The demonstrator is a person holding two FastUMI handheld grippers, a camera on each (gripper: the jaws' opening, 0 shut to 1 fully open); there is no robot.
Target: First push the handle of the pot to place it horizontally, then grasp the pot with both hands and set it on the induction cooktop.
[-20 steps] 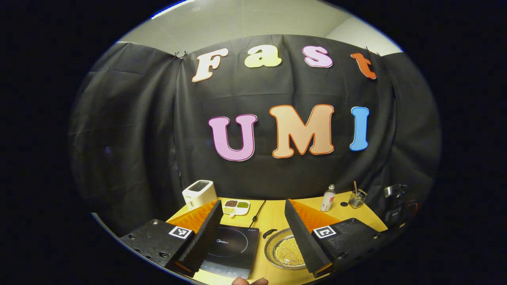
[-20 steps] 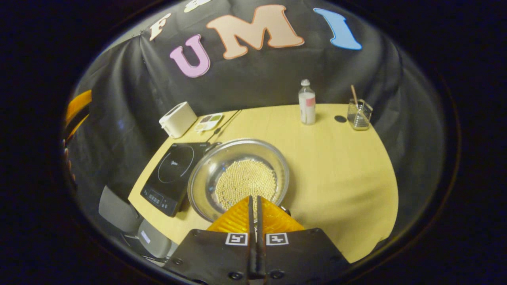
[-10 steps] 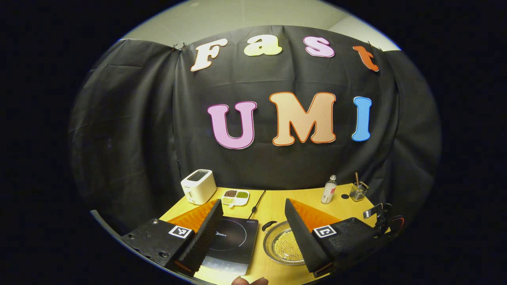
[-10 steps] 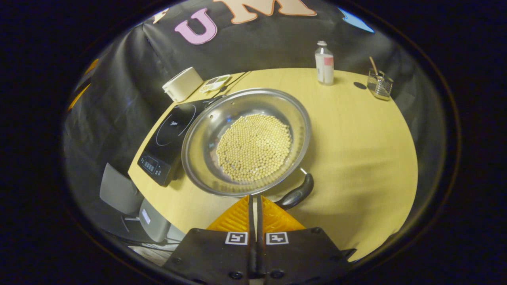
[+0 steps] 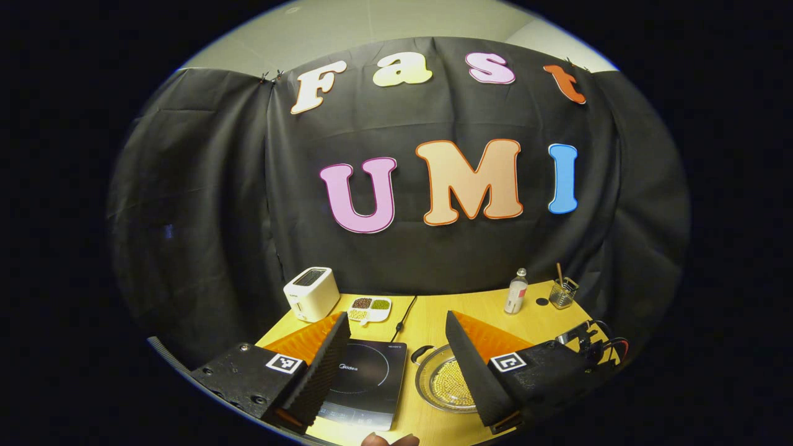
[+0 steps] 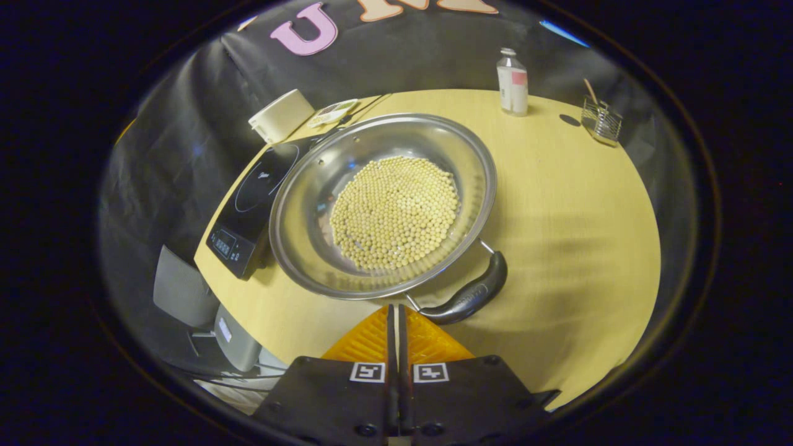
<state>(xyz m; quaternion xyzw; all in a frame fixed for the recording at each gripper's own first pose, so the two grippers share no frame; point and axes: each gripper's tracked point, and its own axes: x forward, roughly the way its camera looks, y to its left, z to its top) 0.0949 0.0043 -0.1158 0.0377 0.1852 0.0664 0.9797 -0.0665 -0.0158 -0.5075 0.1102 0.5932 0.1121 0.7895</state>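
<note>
Comparing with half a second ago: the right gripper view now sits nearer and higher over the wide shiny steel pot (image 6: 384, 204), so the whole black curved near handle (image 6: 466, 296) shows; before, it was partly hidden behind the fingers
Left gripper view change: the framing has shifted a little; the other gripper (image 5: 585, 344) at the far right now sits lower, beside the table edge
Right gripper (image 6: 397, 337): fingers pressed flat together with no gap, gripping nothing; the tips lie just short of the near handle, and contact cannot be told
Left gripper (image 5: 396, 356): fingers spread wide apart, holding nothing, held above the near table edge with the cooktop and pot seen between them
Pot position: resting on the pale yellow wooden table (image 6: 570, 204), just right of the flat black induction cooktop (image 6: 251, 201); its rim seems to overlap the cooktop's edge
Pot contents: a bed of small pale yellow beads (image 6: 393, 210)
Second handle: a small black loop (image 5: 421, 353) on the pot's far side
Back of table: white toaster (image 5: 311, 301), white divided dish of beans (image 5: 370, 306), clear bottle (image 5: 515, 291), glass jar with a stick (image 5: 562, 294)
</note>
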